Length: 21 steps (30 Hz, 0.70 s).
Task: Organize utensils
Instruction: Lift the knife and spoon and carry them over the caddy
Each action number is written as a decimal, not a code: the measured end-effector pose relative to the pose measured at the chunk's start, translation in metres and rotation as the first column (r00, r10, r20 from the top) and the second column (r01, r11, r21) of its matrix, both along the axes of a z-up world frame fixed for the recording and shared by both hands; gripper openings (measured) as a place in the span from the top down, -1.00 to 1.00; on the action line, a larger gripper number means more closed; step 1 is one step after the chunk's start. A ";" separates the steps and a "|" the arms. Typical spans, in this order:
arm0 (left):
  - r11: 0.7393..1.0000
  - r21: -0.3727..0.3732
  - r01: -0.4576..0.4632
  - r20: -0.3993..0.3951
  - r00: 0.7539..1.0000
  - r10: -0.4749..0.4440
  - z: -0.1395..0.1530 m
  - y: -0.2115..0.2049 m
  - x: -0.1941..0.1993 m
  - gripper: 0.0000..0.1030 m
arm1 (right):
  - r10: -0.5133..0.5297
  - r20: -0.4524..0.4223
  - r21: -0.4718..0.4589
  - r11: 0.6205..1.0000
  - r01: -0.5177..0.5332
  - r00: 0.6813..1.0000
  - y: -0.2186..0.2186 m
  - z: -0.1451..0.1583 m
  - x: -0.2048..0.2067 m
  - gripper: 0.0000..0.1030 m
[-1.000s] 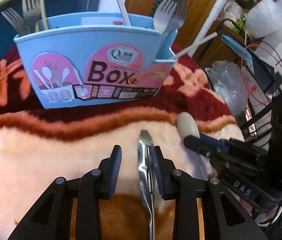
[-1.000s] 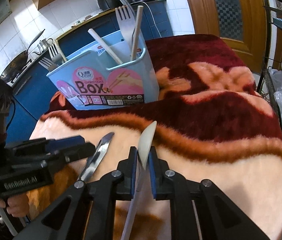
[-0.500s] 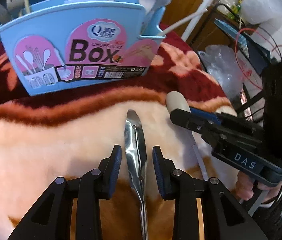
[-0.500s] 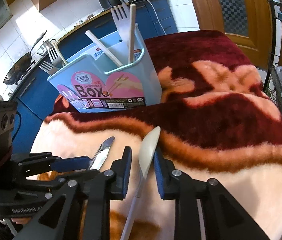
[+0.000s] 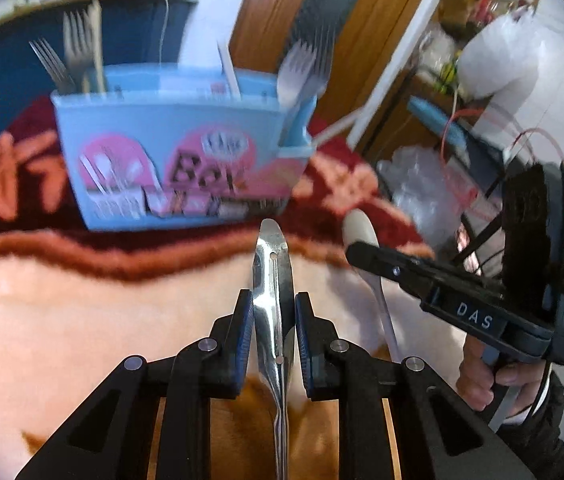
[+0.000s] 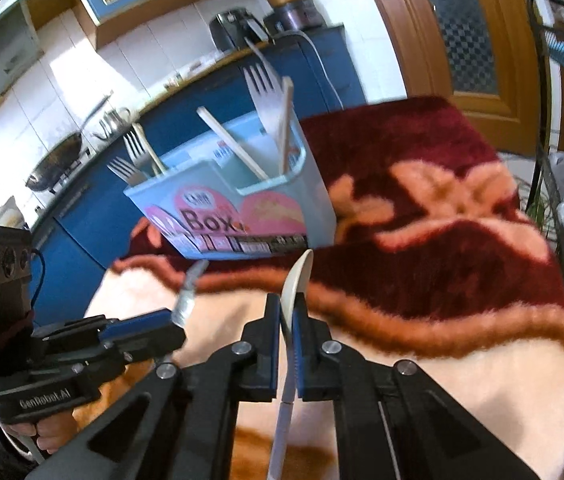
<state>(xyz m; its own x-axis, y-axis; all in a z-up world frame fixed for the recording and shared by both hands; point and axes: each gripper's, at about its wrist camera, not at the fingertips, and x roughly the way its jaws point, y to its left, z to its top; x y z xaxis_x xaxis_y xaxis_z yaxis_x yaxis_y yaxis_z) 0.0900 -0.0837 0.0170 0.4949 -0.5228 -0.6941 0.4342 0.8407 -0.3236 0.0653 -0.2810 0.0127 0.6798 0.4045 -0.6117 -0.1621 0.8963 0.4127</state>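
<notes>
Both hands are at the pick-up step, each with one utensil between its fingers and the sorting still to come. The left gripper (image 5: 272, 330) has its fingers closing around the bowl of a metal spoon (image 5: 273, 280), with the pads right at its edges, though whether they press yet is hard to tell; the handle runs back under the gripper and the tip points toward the blue utensil box (image 5: 178, 148). The right gripper (image 6: 286, 330) has its fingers together on a pale plastic spoon (image 6: 297, 280), gripped edge-on near the neck with the bowl standing forward. Both spoons sit above the plush red-and-peach blanket (image 6: 441, 280) that covers the tabletop, near its front, with the box standing upright further back on the dark red band. The box already holds forks (image 6: 260, 96) and chopsticks (image 6: 230, 140) in its outer compartments, while the wide middle one looks free. The next move calls for carrying each spoon up and forward over the box rim, tipping it handle-down or bowl-down into one compartment, and keeping the two grippers clear of each other, since they work side by side.
</notes>
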 end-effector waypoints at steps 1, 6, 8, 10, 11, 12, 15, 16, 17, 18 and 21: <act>1.000 -0.007 -0.013 0.032 0.999 0.013 0.006 0.004 -0.003 0.60 | -0.003 0.019 0.005 1.000 0.003 1.000 0.000 0.003 -0.003 0.85; 0.996 -0.058 -0.067 0.154 0.985 0.075 0.036 0.023 -0.008 0.60 | -0.024 0.096 0.027 0.999 0.021 0.995 0.004 0.018 -0.013 0.85; 0.993 -0.079 -0.084 0.196 0.976 0.098 0.047 0.028 -0.007 0.60 | -0.027 0.116 0.024 0.999 0.024 0.993 0.006 0.022 -0.015 0.86; 0.990 -0.093 -0.107 0.255 0.958 0.128 0.061 0.035 -0.004 0.60 | -0.032 0.140 0.013 0.999 0.031 0.990 0.009 0.026 -0.017 0.85; 0.989 -0.094 -0.117 0.276 0.951 0.139 0.067 0.037 -0.002 0.60 | -0.034 0.147 0.007 0.999 0.034 0.988 0.009 0.027 -0.017 0.86; 0.987 -0.094 -0.129 0.299 0.942 0.151 0.074 0.040 0.001 0.60 | -0.036 0.155 0.001 0.999 0.036 0.987 0.010 0.028 -0.017 0.85; 0.982 -0.103 -0.158 0.341 0.922 0.184 0.089 0.045 0.012 0.60 | -0.039 0.168 -0.004 0.999 0.040 0.985 0.012 0.030 -0.017 0.85; 0.979 -0.113 -0.173 0.357 0.912 0.202 0.095 0.048 0.018 0.60 | -0.038 0.171 -0.005 0.999 0.039 0.985 0.013 0.030 -0.016 0.85; 0.976 -0.118 -0.182 0.367 0.906 0.213 0.098 0.048 0.022 0.60 | -0.037 0.174 -0.004 0.999 0.038 0.984 0.014 0.030 -0.015 0.85; 0.973 -0.126 -0.194 0.381 0.896 0.228 0.103 0.050 0.028 0.60 | -0.035 0.177 -0.006 0.999 0.037 0.984 0.015 0.030 -0.015 0.85; 0.963 -0.153 -0.220 0.421 0.868 0.265 0.115 0.056 0.039 0.60 | -0.035 0.184 -0.017 0.999 0.039 0.982 0.017 0.031 -0.012 0.85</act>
<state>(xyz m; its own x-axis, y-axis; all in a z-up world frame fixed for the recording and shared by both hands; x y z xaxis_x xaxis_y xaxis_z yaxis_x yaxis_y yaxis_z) 0.1294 -0.0280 0.1318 0.8540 -0.4003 -0.3324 0.3361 0.9121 -0.2348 0.0532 -0.2642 0.0437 0.7959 0.3656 -0.4825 -0.1998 0.9110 0.3607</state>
